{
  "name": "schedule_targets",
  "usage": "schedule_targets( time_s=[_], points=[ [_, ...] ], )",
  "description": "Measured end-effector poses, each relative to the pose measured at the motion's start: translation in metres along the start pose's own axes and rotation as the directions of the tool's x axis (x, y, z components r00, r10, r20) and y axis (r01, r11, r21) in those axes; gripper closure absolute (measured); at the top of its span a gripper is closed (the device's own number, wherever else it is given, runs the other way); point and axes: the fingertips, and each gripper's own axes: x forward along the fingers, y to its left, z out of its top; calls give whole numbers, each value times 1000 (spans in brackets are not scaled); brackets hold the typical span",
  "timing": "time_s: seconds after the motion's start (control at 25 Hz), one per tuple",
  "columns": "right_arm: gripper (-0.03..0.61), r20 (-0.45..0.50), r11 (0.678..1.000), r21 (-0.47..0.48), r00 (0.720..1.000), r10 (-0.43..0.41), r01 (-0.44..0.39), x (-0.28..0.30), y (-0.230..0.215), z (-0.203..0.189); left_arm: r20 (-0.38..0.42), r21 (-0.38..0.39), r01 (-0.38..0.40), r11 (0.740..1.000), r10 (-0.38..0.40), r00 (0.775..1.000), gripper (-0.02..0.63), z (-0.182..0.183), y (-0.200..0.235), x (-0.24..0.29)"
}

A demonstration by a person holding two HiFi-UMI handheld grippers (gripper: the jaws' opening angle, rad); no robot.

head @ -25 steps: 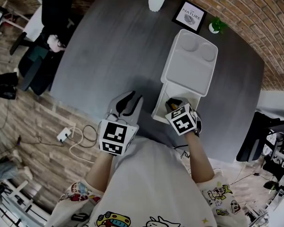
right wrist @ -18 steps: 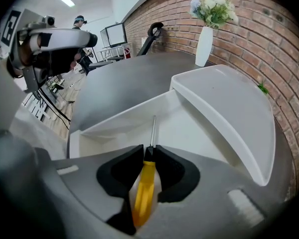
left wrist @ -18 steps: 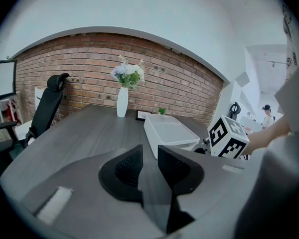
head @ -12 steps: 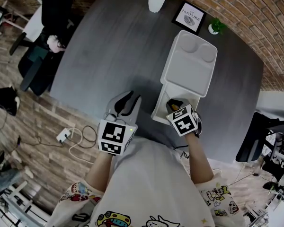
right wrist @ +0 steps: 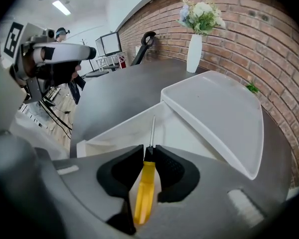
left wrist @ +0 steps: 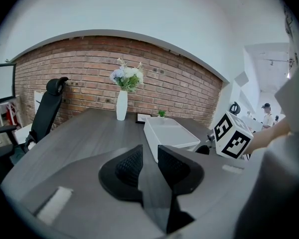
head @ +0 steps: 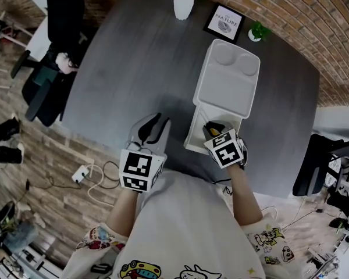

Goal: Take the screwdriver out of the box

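The white box (head: 192, 135) stands open on the dark table, its lid (head: 227, 86) folded away from me. My right gripper (head: 213, 131) reaches down into the box's near end and is shut on the screwdriver (right wrist: 144, 190). The pads clamp the top of its yellow handle, and the thin metal shaft (right wrist: 152, 131) sticks out ahead over the box's white inside (right wrist: 134, 131). A bit of yellow (head: 211, 127) shows in the head view. My left gripper (head: 153, 124) rests on the table to the left of the box, jaws slightly apart with nothing between them (left wrist: 148, 154).
At the table's far edge stand a white vase (head: 184, 2) with flowers, a framed picture (head: 224, 22) and a small green plant (head: 256, 32). A black office chair (head: 43, 92) stands at the left. Cables and a power strip (head: 80, 170) lie on the floor below the near edge.
Both grippers hold their places, the right one still clamped on the screwdriver in the box. The head view has shifted a little, and a person's feet at the left have moved.
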Motion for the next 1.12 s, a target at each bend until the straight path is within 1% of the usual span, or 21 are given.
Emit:
schedule_targets(
  time_s=[0.32,0.6,0.76,0.96,1.12],
  points=[
    [502,55,999,36,998,-32,30,-16,-6,10,22,25,12,1000,-13,1000,517,11,-4,-1],
    [502,133,996,69,988,-72,63,-36,-13,23,44,59,21,998,-24,999,518,24,-6,0],
    [502,177,992,97,979,-99,83,-49,-18,28,58,83,28,996,-33,998,518,34,-9,1],
    [502,240,983,143,960,-144,112,-67,-26,28,72,111,44,993,-52,996,518,43,-16,4],
    [502,259,975,167,948,-186,146,-84,-35,23,78,136,69,988,-80,994,518,48,-26,8]
  ],
)
